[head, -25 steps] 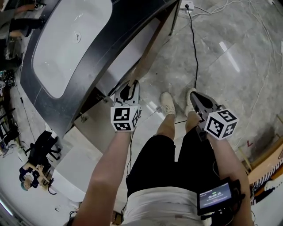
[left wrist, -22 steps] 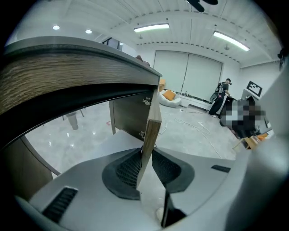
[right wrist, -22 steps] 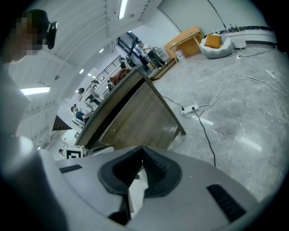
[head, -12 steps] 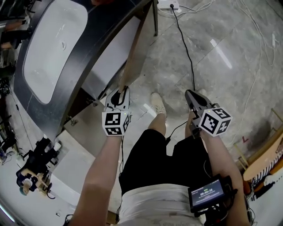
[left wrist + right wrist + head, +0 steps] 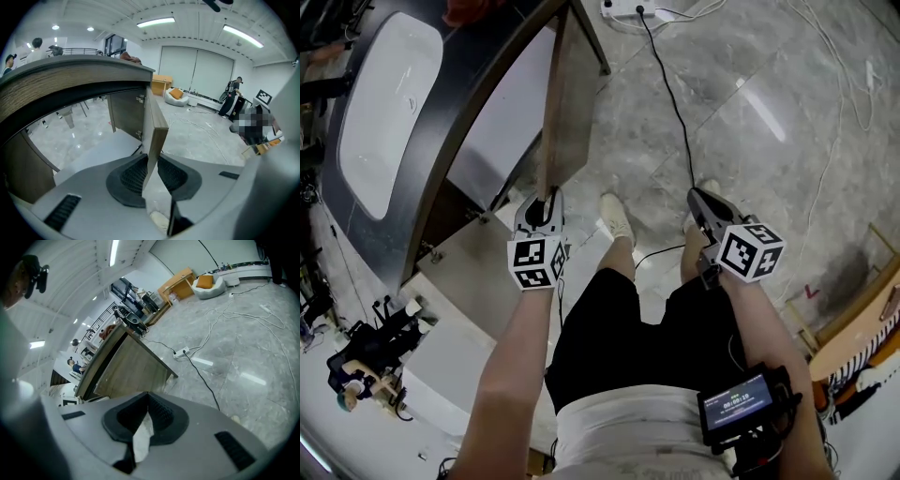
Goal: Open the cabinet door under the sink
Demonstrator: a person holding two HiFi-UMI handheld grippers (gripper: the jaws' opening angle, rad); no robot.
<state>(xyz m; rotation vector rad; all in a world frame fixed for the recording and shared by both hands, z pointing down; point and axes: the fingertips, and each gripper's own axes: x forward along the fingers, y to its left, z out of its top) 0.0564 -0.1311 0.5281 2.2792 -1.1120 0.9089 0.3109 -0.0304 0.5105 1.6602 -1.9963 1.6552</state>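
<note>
Cabinet door (image 5: 567, 103), pinched by left tongs (image 5: 548, 199), beside cable (image 5: 671, 103).

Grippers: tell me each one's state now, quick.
Left gripper: closed on the edge of the cabinet door.
Right gripper: shut, nothing clearly held.
</note>
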